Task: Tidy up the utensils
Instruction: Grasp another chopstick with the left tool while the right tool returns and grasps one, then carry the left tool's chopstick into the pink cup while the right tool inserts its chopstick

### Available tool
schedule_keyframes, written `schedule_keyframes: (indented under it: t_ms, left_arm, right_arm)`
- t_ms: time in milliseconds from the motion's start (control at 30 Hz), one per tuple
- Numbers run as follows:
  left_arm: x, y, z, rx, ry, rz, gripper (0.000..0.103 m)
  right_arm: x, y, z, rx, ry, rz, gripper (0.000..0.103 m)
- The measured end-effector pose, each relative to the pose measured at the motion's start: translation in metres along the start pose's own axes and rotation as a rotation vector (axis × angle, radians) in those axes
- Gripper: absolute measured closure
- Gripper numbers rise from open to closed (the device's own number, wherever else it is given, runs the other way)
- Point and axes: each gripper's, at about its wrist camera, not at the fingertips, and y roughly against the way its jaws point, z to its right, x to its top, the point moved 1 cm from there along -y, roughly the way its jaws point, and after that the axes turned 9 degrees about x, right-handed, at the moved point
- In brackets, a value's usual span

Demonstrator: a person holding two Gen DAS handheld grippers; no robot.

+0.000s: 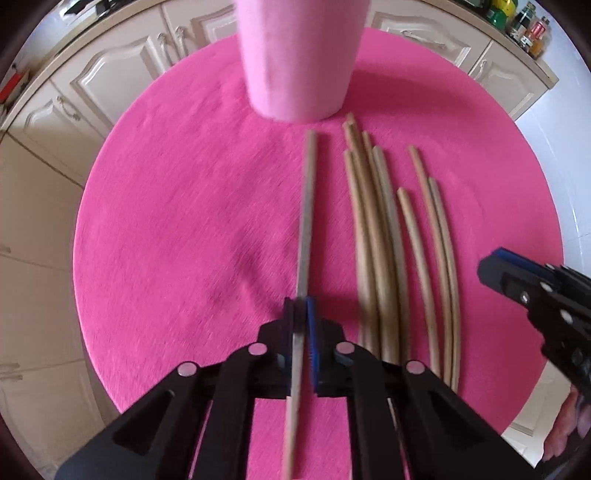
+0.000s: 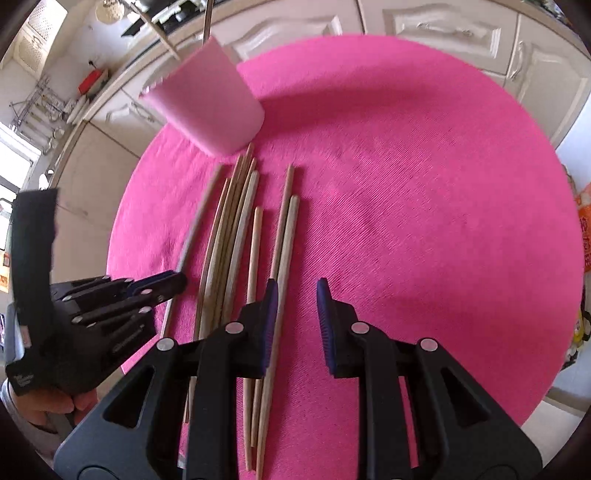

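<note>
My left gripper [image 1: 300, 314] is shut on one wooden chopstick [image 1: 307, 206] and holds it above the pink round mat [image 1: 177, 221], its tip pointing at the pale pink cup [image 1: 299, 55]. Several more chopsticks [image 1: 373, 229] lie side by side on the mat to the right. In the right wrist view my right gripper [image 2: 295, 291] is open and empty over the near ends of the loose chopsticks [image 2: 236, 229]. The cup [image 2: 210, 107] stands at the far end of them. The left gripper [image 2: 162, 284] shows at the left with the held chopstick [image 2: 195, 229].
Cream kitchen cabinets [image 1: 122, 74] surround the mat. Bottles and jars [image 1: 524, 26] stand on a counter at the upper right. The right gripper [image 1: 517, 280] shows at the right edge of the left wrist view.
</note>
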Motion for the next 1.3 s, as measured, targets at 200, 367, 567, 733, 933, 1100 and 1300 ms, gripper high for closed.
schedule_keyframes:
  t_ms: [200, 367, 567, 733, 933, 1100, 1300]
  left_arm:
    - [-0.015, 0.001, -0.01, -0.041, 0.035, -0.026, 0.096]
    - [-0.007, 0.0, -0.024, -0.06, 0.081, -0.034, 0.096]
    - [0.019, -0.006, -0.018, -0.026, 0.064, -0.046, 0.096]
    - [0.026, -0.004, -0.009, -0.003, 0.06, -0.054, 0.096]
    - [0.024, -0.001, -0.004, -0.008, 0.063, -0.04, 0.097]
    - [0.011, 0.011, -0.016, -0.029, 0.094, -0.022, 0.097]
    - [0.004, 0.034, -0.032, -0.064, 0.136, 0.058, 0.097]
  right_arm:
    - [-0.002, -0.018, -0.006, -0.026, 0.001, -0.084, 0.081]
    - [-0.001, -0.019, -0.008, -0.063, 0.004, -0.108, 0.081]
    - [0.004, -0.016, -0.006, -0.079, -0.016, -0.129, 0.081]
    - [0.005, -0.019, -0.005, -0.084, -0.029, -0.157, 0.082]
    - [0.014, -0.031, -0.022, -0.168, 0.057, -0.188, 0.081]
    - [0.017, -0.033, -0.026, -0.189, 0.095, -0.182, 0.089]
    - [0.019, -0.022, -0.007, -0.105, 0.016, -0.152, 0.097]
